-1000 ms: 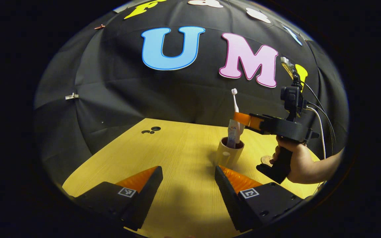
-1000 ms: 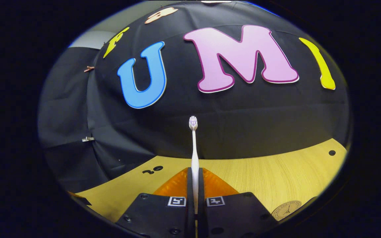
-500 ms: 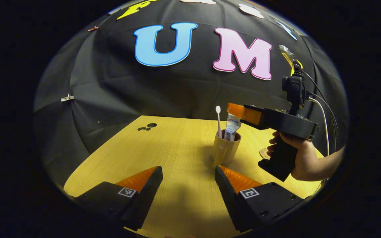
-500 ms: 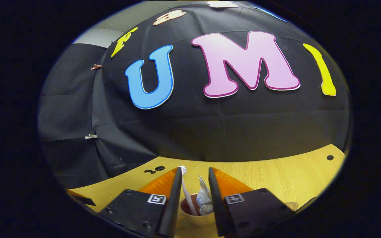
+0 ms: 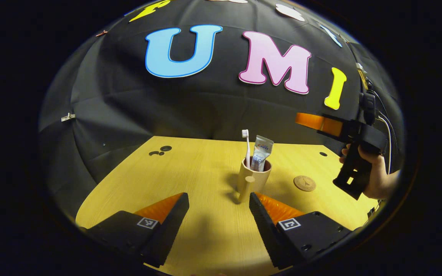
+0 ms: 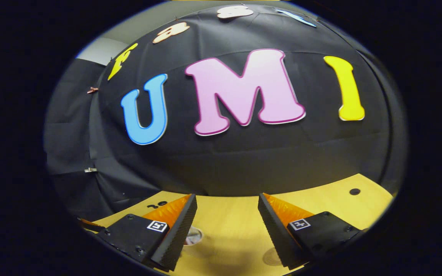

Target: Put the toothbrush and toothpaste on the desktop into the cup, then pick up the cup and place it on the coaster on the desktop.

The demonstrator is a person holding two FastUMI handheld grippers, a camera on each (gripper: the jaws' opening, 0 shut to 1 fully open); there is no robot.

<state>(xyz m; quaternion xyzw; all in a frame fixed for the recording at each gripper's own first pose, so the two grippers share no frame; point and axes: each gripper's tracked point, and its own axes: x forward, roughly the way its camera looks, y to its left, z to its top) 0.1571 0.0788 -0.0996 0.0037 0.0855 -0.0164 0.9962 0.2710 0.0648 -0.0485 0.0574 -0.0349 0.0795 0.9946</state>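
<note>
A tan cup [image 5: 252, 179] stands upright on the wooden desktop [image 5: 190, 172], its handle facing me. A white toothbrush [image 5: 246, 145] and a toothpaste tube [image 5: 261, 152] stand inside it. The round brown coaster [image 5: 304, 183] lies bare, to the right of the cup. My left gripper [image 5: 219, 199] hovers open just short of the cup, nothing between its fingers. My right gripper [image 5: 299, 119], held by a hand [image 5: 376, 180], floats high and right of the cup. In the right gripper view my right gripper [image 6: 226, 201] is open and empty; the cup's rim [image 6: 194, 234] peeks past its left finger.
The booth's black cloth wall rises behind the desktop. Small dark holes [image 5: 160, 150] mark the far left of the tabletop and another hole [image 5: 322, 154] sits far right. Part of the coaster [image 6: 272, 257] shows low in the right gripper view.
My right gripper let the toothbrush drop into the cup, opened, and drew back up and to the right. The left gripper stayed open and nearly still.
</note>
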